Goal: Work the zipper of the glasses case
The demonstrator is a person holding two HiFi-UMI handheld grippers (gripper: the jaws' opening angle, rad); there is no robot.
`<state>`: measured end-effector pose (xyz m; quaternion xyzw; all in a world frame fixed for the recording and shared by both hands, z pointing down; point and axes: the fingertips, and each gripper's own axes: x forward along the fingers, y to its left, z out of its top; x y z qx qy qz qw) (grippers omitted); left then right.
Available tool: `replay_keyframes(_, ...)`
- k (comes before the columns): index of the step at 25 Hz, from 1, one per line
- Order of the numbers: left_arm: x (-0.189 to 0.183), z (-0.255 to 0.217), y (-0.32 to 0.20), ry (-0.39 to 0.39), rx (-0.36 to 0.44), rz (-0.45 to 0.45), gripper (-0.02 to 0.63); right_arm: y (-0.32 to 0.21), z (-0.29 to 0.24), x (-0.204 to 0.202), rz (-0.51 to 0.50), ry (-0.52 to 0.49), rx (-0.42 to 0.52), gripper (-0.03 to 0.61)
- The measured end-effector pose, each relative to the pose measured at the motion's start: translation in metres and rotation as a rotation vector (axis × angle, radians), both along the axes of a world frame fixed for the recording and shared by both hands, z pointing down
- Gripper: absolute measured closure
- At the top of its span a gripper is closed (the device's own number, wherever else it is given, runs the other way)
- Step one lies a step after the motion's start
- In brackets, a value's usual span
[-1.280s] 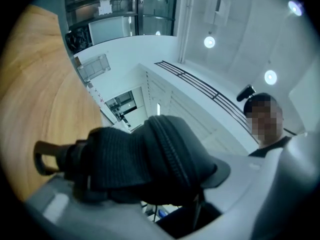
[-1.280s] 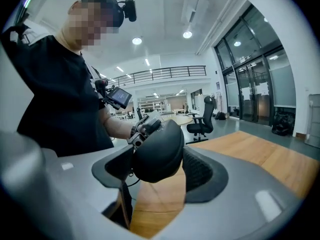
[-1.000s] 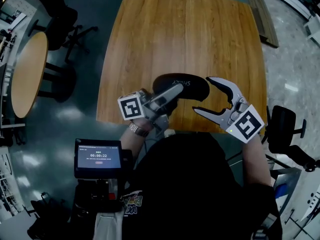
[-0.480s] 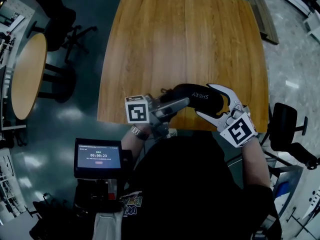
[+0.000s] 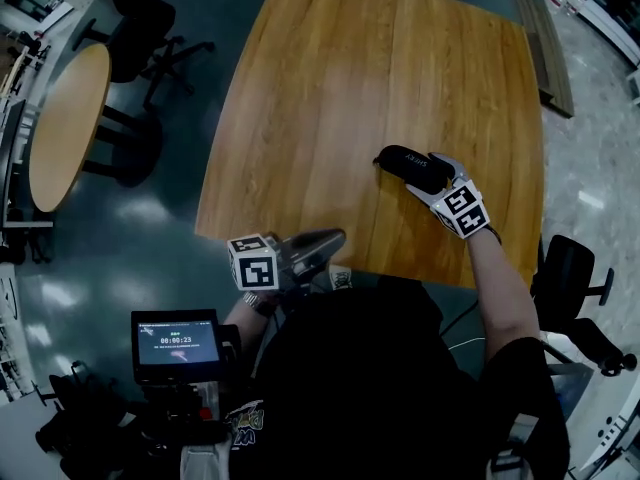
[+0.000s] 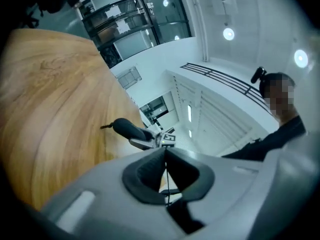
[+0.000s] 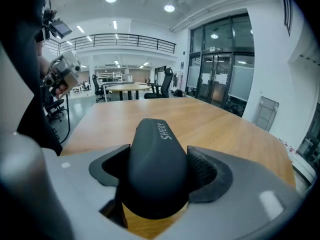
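The black glasses case lies on the wooden table toward its right side. My right gripper is shut on the case's near end, and in the right gripper view the case fills the gap between both pads. The zipper pull sticks out at the case's far tip. My left gripper hovers at the table's near edge, well away from the case. Its jaws have just been closing and now meet with nothing between them.
A round table and office chairs stand on the floor to the left. Another chair is at the right. A small screen hangs in front of the person's body.
The left gripper let go of the case, drew back to the near table edge and shut. The right gripper closed on the case and carried it farther onto the table.
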<state>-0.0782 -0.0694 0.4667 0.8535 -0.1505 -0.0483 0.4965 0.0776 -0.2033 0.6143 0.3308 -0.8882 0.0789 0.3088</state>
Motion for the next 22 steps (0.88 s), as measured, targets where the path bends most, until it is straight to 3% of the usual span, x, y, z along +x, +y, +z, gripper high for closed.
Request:
replay_keyframes(7, -0.013, 0.009, 0.022, -0.091, -0.012, -0.078, 0.615, -0.013, 0.044, -0.008, -0.144, 0.063, -0.049, 0.224)
replay_keyframes(13, -0.024, 0.018, 0.023, -0.081, -0.051, -0.133, 0.615, -0.021, 0.045, -0.013, -0.189, 0.103, -0.054, 0.222)
replay_keyframes(17, -0.020, 0.018, 0.029, -0.056, -0.042, -0.102, 0.615, -0.016, 0.043, -0.009, -0.155, 0.097, -0.043, 0.216)
replay_keyframes(21, -0.018, 0.014, 0.036, -0.022, -0.014, -0.041, 0.615, -0.009, 0.007, -0.003, -0.086, 0.049, 0.015, 0.212)
replay_keyframes(22, -0.016, 0.011, 0.036, -0.023, -0.004, -0.019, 0.615, -0.005, -0.007, -0.001, -0.059, 0.029, 0.040, 0.246)
